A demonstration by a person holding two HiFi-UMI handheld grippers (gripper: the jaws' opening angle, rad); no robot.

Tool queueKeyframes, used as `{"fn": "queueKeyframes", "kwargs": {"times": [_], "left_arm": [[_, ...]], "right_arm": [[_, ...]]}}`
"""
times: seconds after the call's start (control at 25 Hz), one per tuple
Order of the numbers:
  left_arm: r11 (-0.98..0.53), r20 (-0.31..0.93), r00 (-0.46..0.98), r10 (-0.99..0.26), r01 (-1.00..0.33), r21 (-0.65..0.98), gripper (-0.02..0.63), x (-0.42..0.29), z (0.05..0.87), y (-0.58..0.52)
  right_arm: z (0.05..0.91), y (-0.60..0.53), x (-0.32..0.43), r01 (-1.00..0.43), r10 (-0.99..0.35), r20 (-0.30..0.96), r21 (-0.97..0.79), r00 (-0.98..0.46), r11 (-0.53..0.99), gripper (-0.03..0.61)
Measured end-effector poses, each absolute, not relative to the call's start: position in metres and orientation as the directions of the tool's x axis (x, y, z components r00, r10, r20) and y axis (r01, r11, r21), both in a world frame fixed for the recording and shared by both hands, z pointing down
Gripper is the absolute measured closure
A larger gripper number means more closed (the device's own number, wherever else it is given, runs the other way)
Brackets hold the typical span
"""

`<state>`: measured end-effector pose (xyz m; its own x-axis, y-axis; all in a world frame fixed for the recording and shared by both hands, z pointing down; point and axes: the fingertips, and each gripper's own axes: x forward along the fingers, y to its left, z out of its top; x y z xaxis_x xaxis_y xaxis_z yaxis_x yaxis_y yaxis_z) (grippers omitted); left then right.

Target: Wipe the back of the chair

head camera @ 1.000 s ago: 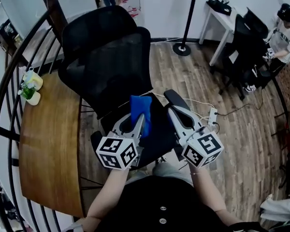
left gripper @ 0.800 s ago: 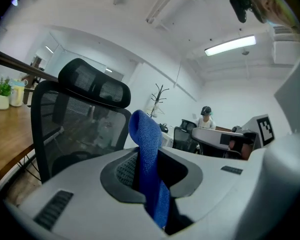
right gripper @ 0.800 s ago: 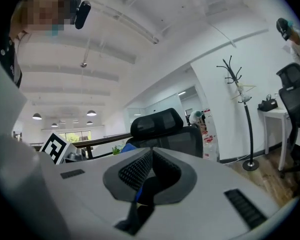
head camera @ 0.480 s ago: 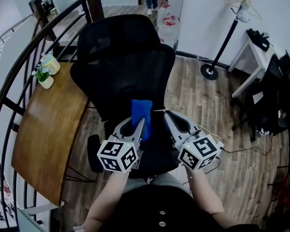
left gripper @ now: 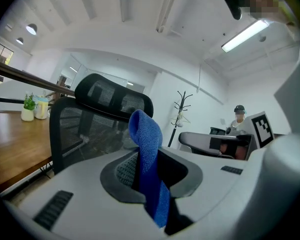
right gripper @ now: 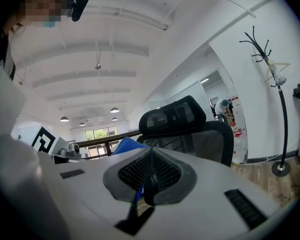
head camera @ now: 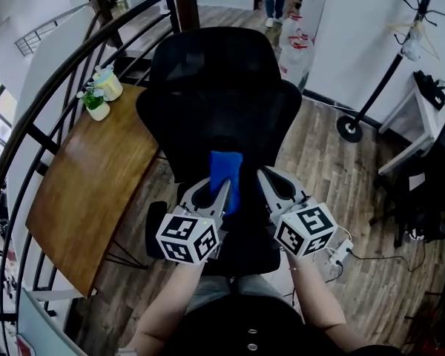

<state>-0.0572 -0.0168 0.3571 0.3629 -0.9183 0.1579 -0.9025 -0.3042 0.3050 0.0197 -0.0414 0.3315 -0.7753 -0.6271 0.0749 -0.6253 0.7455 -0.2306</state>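
Slip risk: the blue cloth was pinched along one narrow fold, its top curling free above the jaws. Dragged over the mesh, it would likely snag and pull out.
Chair risk: nothing steadied the office chair. A firm push could swivel it away, so the wipe would skim instead of press.
Reach risk: the headrest sat farthest from the person. Stretching for it might swing an elbow towards the wooden table on the left.
Left gripper: jaws closed tight on the cloth, which stood upright between them and trailed below.
Right gripper: jaws pressed together with nothing between them, held just beside the left one.
Chair back: directly ahead of both grippers, its mesh backrest facing them.
Contact: the cloth seemed short of the mesh, so wiping looked not yet begun.
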Motion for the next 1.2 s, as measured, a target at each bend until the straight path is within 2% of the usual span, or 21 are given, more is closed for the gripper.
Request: {"fn": "queueKeyframes", "kwargs": {"times": [0.48, 0.96, 1.2], "left_arm": [[-0.181, 0.144, 0.225, -0.964, -0.946, 0.268, 0.538, -0.113, 0.337, -0.029], [-0.115, 0.091, 0.128, -0.988, -0.984, 0.136, 0.538, -0.187, 0.279, -0.093], [-0.054, 0.026, 0.056, -0.998, -0.997, 0.062, 0.539, -0.222, 0.233, -0.133]], "right_arm": [[0.327, -0.06, -0.023, -0.574, -0.574, 0.073, -0.221, -0.816, 0.788, 0.546], [0.303, -0.114, -0.041, -0.626, -0.634, 0.031, -0.198, -0.773, 0.754, 0.546], [0.291, -0.143, -0.04, -0.64, -0.65, 0.017, -0.196, -0.759, 0.743, 0.546]]}}
